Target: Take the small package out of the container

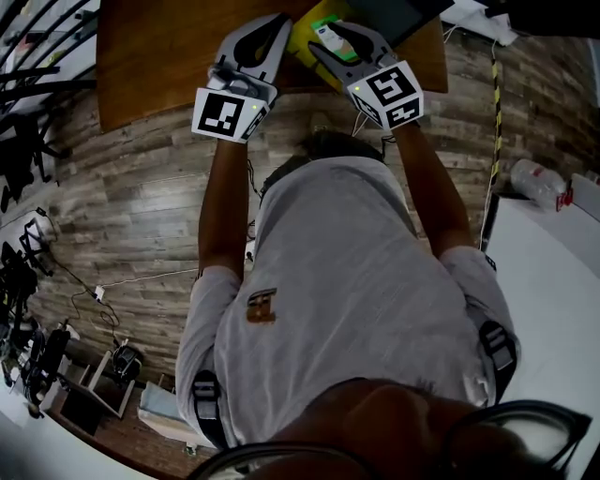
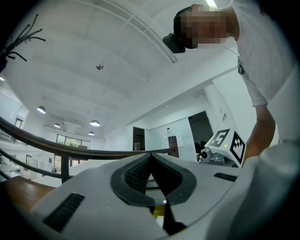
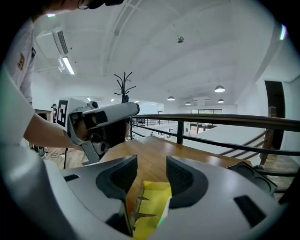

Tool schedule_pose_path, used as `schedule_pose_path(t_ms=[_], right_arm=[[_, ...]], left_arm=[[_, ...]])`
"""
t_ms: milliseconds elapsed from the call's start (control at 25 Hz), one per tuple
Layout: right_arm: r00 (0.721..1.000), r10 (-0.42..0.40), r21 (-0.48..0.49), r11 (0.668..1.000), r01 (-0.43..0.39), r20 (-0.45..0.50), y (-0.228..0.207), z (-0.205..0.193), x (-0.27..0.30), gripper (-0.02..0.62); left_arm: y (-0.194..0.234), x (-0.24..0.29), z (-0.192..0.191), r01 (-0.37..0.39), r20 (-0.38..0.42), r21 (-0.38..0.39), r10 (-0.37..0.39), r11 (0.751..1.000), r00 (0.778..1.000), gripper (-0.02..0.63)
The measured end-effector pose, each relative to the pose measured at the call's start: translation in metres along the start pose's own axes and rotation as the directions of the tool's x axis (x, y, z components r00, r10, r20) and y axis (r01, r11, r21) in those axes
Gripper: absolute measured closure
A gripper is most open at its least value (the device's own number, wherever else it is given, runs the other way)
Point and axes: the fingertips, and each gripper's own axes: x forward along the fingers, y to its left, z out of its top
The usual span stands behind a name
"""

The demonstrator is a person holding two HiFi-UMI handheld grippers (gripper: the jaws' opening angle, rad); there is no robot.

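A yellow open-topped container point(image 1: 307, 37) stands on the brown wooden table point(image 1: 159, 56), with a small white-and-green package point(image 1: 329, 37) in it. My right gripper point(image 1: 339, 42) hangs over the container, jaws apart. In the right gripper view the right gripper point(image 3: 151, 176) is open with nothing pressed between its pads. The yellow container point(image 3: 151, 204) shows below the gap, with a green edge low down. My left gripper point(image 1: 278, 21) is just left of the container above the table. In the left gripper view the left gripper point(image 2: 151, 161) is shut, pads meeting, on nothing.
A dark flat object point(image 1: 403, 14) lies on the table behind the container. A black railing point(image 3: 211, 119) runs past the table's far side. A white surface point(image 1: 553, 281) with a plastic bottle point(image 1: 536, 180) is at right. Cables and equipment point(image 1: 37, 347) lie on the plank floor.
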Motion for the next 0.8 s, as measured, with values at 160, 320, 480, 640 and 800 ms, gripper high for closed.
schedule_pose_path(t_ms=[160, 320, 480, 640, 800], right_arm=[[0.999, -0.006, 0.005, 1.000, 0.006, -0.038, -0.018, -0.008, 0.010, 0.367], [0.996, -0.015, 0.022, 1.000, 0.017, -0.091, -0.034, -0.024, 0.016, 0.351], [0.984, -0.044, 0.050, 0.997, 0.053, -0.172, -0.058, -0.046, 0.027, 0.335], [0.956, -0.066, 0.072, 0.993, 0.090, -0.284, -0.081, -0.073, 0.038, 0.324], [0.917, -0.078, 0.073, 0.991, 0.116, -0.391, -0.093, -0.094, 0.049, 0.302]], left_arm=[[0.011, 0.021, -0.009, -0.003, -0.013, -0.002, 0.003, 1.000, 1.000, 0.588], [0.017, 0.042, -0.019, -0.014, -0.032, 0.002, 0.014, 1.000, 0.999, 0.588], [0.028, 0.064, -0.031, -0.029, -0.053, 0.002, 0.029, 1.000, 0.998, 0.588], [0.038, 0.082, -0.040, -0.044, -0.069, 0.004, 0.044, 0.999, 0.997, 0.588], [0.048, 0.091, -0.043, -0.059, -0.075, 0.007, 0.059, 0.998, 0.995, 0.588]])
